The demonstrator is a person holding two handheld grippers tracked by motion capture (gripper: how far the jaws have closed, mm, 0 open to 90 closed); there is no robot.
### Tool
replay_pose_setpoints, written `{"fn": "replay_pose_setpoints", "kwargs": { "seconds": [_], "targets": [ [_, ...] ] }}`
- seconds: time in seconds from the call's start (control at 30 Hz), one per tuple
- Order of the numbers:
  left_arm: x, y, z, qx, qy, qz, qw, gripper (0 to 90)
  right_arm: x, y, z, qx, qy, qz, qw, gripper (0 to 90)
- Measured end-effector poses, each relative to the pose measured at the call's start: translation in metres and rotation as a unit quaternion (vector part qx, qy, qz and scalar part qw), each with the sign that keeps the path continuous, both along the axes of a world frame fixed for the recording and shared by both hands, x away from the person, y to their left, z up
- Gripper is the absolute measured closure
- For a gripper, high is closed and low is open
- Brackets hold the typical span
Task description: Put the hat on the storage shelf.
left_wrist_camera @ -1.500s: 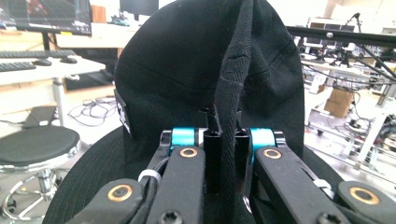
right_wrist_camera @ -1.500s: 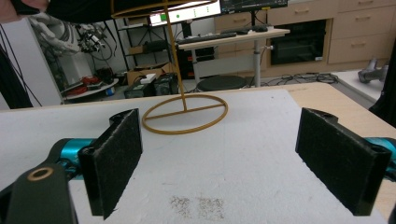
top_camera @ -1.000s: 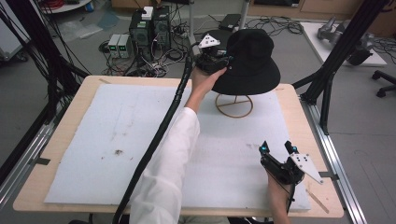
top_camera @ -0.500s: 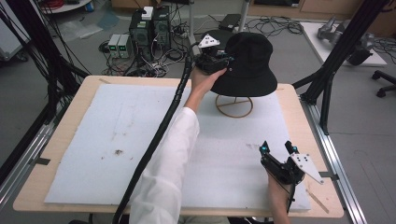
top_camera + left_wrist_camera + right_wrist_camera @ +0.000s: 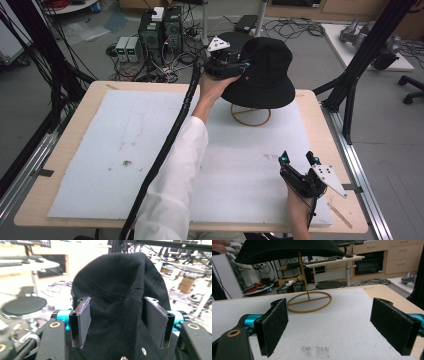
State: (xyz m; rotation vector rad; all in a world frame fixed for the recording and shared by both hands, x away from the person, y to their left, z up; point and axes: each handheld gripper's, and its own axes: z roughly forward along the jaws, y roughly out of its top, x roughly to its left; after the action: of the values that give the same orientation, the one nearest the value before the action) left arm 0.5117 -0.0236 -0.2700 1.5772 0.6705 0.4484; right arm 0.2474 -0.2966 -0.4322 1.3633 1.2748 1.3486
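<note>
A black bucket hat (image 5: 265, 70) sits on top of a thin brass wire stand (image 5: 250, 116) at the far middle of the table. My left gripper (image 5: 226, 66) is raised at the hat's left side. In the left gripper view its jaws press into the hat's crown (image 5: 117, 285) from both sides, creasing the fabric, with the gripper (image 5: 117, 305) shut on it. My right gripper (image 5: 297, 158) rests low near the front right, open, with nothing between its pads (image 5: 274, 322). It faces the stand's ring base (image 5: 309, 301) under the hat brim (image 5: 287, 250).
A white foam sheet (image 5: 100, 150) covers most of the wooden table (image 5: 320, 120), with small dark specks (image 5: 126, 162) on its left part. Black frame posts (image 5: 350, 85) stand at the table's right and left. Beyond the far edge, electronics and cables (image 5: 155, 35) lie on the floor.
</note>
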Motion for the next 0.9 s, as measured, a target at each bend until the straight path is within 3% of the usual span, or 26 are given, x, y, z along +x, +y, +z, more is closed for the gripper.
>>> {"fn": "replay_pose_setpoints", "kwargs": {
  "seconds": [0.03, 0.27, 0.5, 0.63, 0.9],
  "targets": [
    [-0.005, 0.004, 0.001, 0.002, -0.012, 0.005, 0.9999, 39.3, 0.000, 0.000, 0.000, 0.000, 0.000, 0.000, 1.0000, 13.9],
    [-0.015, 0.018, 0.006, 0.003, -0.025, 0.010, 0.9996, 31.0, -0.001, 0.002, 0.000, 0.000, 0.001, 0.000, 1.0000, 14.0],
    [-0.024, 0.035, 0.014, -0.004, -0.034, 0.014, 0.9993, 27.6, 0.000, 0.004, 0.000, -0.002, 0.001, 0.005, 1.0000, 13.8],
    [-0.039, 0.040, 0.015, -0.006, -0.050, 0.015, 0.9987, 27.2, 0.000, 0.005, 0.000, -0.002, -0.001, 0.006, 1.0000, 13.8],
    [-0.056, 0.062, 0.019, -0.005, -0.058, 0.020, 0.9981, 27.1, -0.001, 0.006, 0.000, -0.002, 0.001, 0.008, 1.0000, 13.8]
  ]
}}
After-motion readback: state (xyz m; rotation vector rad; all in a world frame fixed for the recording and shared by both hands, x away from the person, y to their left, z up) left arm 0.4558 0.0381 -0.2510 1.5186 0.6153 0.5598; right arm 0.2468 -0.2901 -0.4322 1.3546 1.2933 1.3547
